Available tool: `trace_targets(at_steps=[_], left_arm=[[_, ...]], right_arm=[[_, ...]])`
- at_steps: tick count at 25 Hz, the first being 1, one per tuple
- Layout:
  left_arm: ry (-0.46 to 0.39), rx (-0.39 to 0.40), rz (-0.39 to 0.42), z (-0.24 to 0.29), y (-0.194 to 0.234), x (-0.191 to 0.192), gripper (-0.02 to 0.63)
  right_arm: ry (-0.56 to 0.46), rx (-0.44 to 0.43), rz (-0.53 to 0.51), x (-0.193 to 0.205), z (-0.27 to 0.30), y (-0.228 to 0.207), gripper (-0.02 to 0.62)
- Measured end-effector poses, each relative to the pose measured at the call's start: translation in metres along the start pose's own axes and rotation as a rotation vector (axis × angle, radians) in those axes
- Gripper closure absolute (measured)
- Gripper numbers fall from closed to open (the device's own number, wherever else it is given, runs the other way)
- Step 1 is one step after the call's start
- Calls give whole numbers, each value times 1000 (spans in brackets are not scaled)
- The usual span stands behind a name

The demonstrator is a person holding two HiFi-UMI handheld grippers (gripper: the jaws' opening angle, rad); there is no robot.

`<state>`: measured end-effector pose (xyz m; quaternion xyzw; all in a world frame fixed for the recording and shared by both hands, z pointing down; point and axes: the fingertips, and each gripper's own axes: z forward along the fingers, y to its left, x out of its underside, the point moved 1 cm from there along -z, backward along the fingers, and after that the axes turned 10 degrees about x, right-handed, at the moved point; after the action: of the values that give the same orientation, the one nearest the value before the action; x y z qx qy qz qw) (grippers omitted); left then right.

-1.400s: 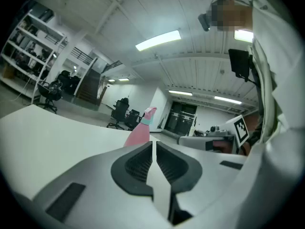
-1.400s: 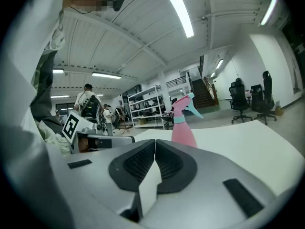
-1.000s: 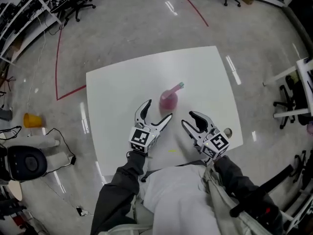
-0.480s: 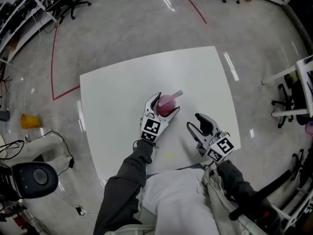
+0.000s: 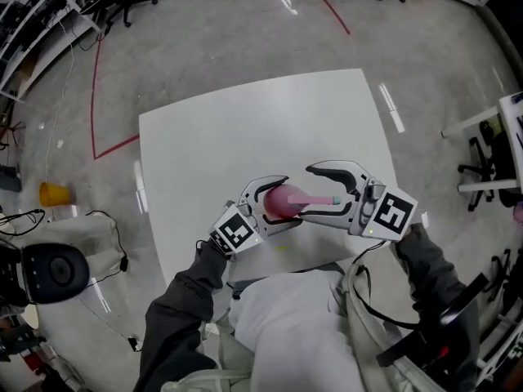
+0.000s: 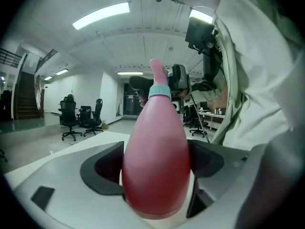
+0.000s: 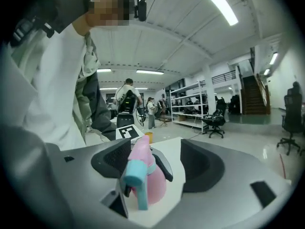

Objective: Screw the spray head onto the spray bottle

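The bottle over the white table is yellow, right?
Not quite. The table is white, but the bottle over it is pink, not yellow. The head view shows this.

White table [image 5: 229, 137], glossy grey floor [image 5: 221, 47], office chairs [image 6: 71, 120].

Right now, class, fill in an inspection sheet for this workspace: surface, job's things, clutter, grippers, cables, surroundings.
surface: white table, bare around the work.
job's things: pink spray bottle, tilted; spray head on its neck.
clutter: nothing seen.
grippers: left gripper fingers, just closing further, grip the bottle's body; right gripper fingers, just opened, stand apart around the spray head.
cables: black cables on the floor, left.
surroundings: office chairs, red floor tape, yellow object.
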<state>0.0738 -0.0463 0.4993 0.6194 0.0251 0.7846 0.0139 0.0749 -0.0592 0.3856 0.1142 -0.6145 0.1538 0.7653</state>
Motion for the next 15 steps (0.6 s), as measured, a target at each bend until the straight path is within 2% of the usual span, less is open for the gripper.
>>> trace_targets(at_steps=[1,2,3,4,6,9,10,11,13,14,15], left_arm=[[0,-18,7,-2,-5,-3,187],[-2,-54,5,-5,-7,-6,187],[-9,-101,-3,-9,-7,-7,189],[-17,-152,-12,-13,-6,-8,189],[-19,-265,-28,-22,-3,-8,189],[55,-489,-70,-34,3,3,190],[77,-549,-83,-37,4,6,190],[65,-575,-105,-38,2,4,190],[-40,-529,-158,-41,-7,-10,190],[-89,-490,-168,-43,-11,-16,190],[-121,-453,-165,-48,-14,-22,190]], right_arm=[[19,-18,-67,-3,6,11,275],[47,-14,-133,-2,10,20,327],[62,13,-174,-2,12,27,463],[51,58,-167,-4,15,30,499],[26,189,-32,-9,21,23,499],[66,495,270,-2,31,-2,500],[64,566,341,-1,34,-3,500],[44,599,370,-4,37,1,500],[-21,579,340,-19,40,15,500],[-56,537,316,-30,39,21,464],[-90,477,298,-41,36,26,398]])
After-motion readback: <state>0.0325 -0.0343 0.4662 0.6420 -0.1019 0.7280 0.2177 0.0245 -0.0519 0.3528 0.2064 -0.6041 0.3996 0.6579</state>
